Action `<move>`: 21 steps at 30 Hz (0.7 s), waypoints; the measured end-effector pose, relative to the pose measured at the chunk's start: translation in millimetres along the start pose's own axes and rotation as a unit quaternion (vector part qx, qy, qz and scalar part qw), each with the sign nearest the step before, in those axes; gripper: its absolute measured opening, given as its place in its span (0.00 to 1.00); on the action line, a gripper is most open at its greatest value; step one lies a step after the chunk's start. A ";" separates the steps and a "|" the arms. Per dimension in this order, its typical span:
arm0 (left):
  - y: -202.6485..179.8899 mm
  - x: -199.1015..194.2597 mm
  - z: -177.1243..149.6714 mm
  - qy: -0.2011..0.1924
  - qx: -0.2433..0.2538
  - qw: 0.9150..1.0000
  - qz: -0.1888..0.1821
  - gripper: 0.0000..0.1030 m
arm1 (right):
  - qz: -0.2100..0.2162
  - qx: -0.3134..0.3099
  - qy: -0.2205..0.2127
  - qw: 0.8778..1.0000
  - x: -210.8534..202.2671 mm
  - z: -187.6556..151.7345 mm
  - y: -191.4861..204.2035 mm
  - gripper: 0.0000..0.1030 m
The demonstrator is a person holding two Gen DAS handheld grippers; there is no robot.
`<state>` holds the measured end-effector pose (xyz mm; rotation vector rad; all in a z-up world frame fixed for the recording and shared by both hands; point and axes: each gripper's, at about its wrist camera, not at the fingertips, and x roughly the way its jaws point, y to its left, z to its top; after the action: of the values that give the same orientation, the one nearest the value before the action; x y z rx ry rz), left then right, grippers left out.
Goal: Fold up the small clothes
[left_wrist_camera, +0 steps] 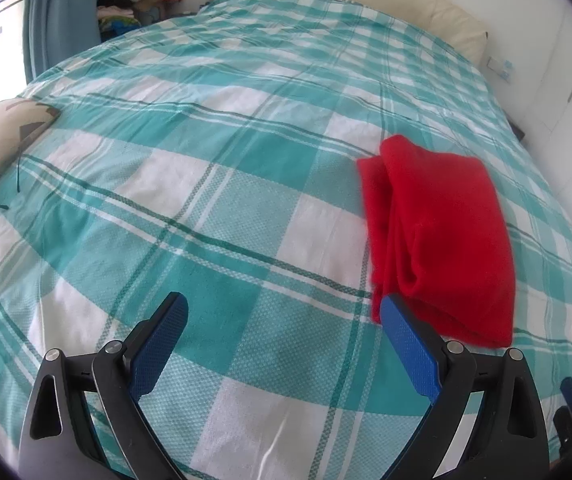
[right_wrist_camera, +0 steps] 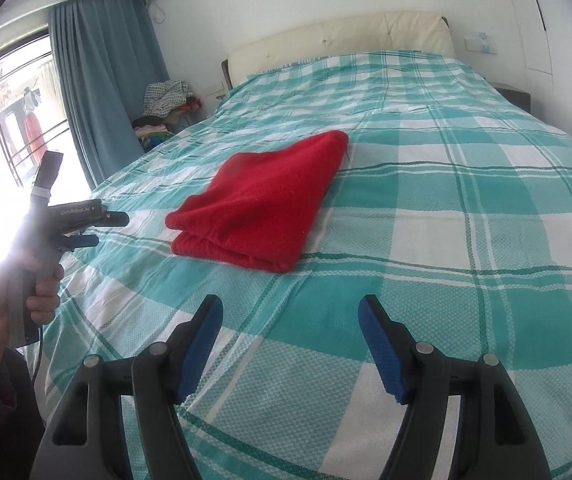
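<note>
Right wrist view shows your red garment (right_wrist_camera: pixel 259 204) lying folded and free on the checked bed cover (right_wrist_camera: pixel 466 208), so both your right gripper (right_wrist_camera: pixel 290 314) and left gripper (left_wrist_camera: pixel 283 312) hang spread and empty above it

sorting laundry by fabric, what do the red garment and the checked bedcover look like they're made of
The red garment looks like soft fleece or a brushed knit: matte, fuzzy surface, thick rounded fold edges. It could also be wool; the pictures leave that open. The checked bedcover looks like woven cotton or a cotton blend: a fine dotted weave texture shows in the teal squares, with a flat, dull finish and shallow creases.
</note>
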<state>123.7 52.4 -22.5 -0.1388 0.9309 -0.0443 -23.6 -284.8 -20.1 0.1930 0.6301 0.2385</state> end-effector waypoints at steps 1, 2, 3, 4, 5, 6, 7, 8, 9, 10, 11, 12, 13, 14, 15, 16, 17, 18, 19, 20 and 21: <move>-2.9 0.5 -1.0 0.000 0.004 1.000 0.002 0.95 | 0.004 -0.003 -0.005 1.000 -2.2 2.1 2.8 0.68; -5.6 1.2 -2.0 0.000 0.008 1.000 0.004 0.95 | 0.008 -0.007 -0.009 1.000 -4.6 3.9 5.9 0.69; -8.7 1.8 -3.0 0.001 0.013 1.000 0.005 0.95 | 0.012 -0.012 -0.014 1.000 -7.2 4.9 10.0 0.69; -11.4 2.8 -4.0 0.001 0.018 1.000 0.007 0.95 | 0.015 -0.019 -0.018 1.000 -9.5 5.4 13.6 0.70; -14.3 3.6 -4.8 0.002 0.023 1.000 0.008 0.95 | 0.017 -0.027 -0.021 0.999 -11.4 5.5 17.1 0.71; -17.3 4.5 -5.5 0.004 0.027 1.000 0.009 0.95 | 0.017 -0.034 -0.023 0.999 -13.2 5.1 20.8 0.72; -20.0 5.4 -6.3 0.005 0.032 0.999 0.010 0.95 | 0.019 -0.041 -0.022 0.999 -13.9 4.8 23.8 0.72; -22.4 6.3 -6.9 0.007 0.036 0.999 0.010 0.95 | 0.021 -0.045 -0.020 0.999 -14.1 4.1 26.1 0.72; -24.7 7.2 -7.3 0.008 0.040 0.999 0.010 0.95 | 0.023 -0.048 -0.019 0.998 -14.2 3.4 27.2 0.72; -26.8 7.6 -7.8 0.009 0.044 0.999 0.010 0.95 | 0.024 -0.048 -0.019 0.998 -14.3 2.9 27.9 0.72; -28.2 7.8 -8.2 0.009 0.047 0.999 0.011 0.95 | 0.024 -0.050 -0.018 0.998 -14.4 2.5 28.4 0.72; -29.5 7.8 -8.4 0.010 0.050 0.999 0.011 0.95 | 0.024 -0.052 -0.017 0.998 -14.1 2.6 28.6 0.72; -30.2 7.7 -8.4 0.010 0.052 0.999 0.011 0.95 | 0.023 -0.054 -0.017 0.998 -14.1 2.5 29.4 0.72; -31.1 7.5 -8.2 0.010 0.053 0.998 0.011 0.95 | 0.023 -0.056 -0.018 0.998 -14.3 2.5 29.7 0.72; -30.7 7.3 -7.7 0.011 0.053 0.998 0.011 0.95 | 0.023 -0.056 -0.018 0.998 -14.4 2.4 29.8 0.72; -30.8 7.3 -7.8 0.010 0.052 0.999 0.011 0.95 | 0.025 -0.057 -0.017 0.998 -14.2 2.7 30.2 0.72; -30.4 7.0 -7.4 0.010 0.050 0.999 0.010 0.95 | 0.026 -0.057 -0.017 0.998 -14.4 2.7 31.5 0.72; -29.6 6.7 -6.9 0.010 0.048 0.999 0.010 0.95 | 0.027 -0.058 -0.017 0.998 -14.4 2.5 32.2 0.72; -28.9 6.5 -6.2 0.009 0.045 0.999 0.009 0.95 | 0.028 -0.060 -0.017 0.998 -14.5 2.0 32.5 0.72; -28.3 6.3 -6.0 0.009 0.043 0.999 0.009 0.95 | 0.028 -0.061 -0.016 0.998 -14.2 1.7 33.3 0.72; -28.0 6.4 -5.9 0.009 0.042 0.999 0.008 0.95 | 0.029 -0.063 -0.015 0.998 -13.6 1.5 33.9 0.72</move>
<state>123.4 23.5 -27.2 -0.0533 0.9470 -0.0690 -38.8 -256.4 -2.8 0.0944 0.5785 0.3300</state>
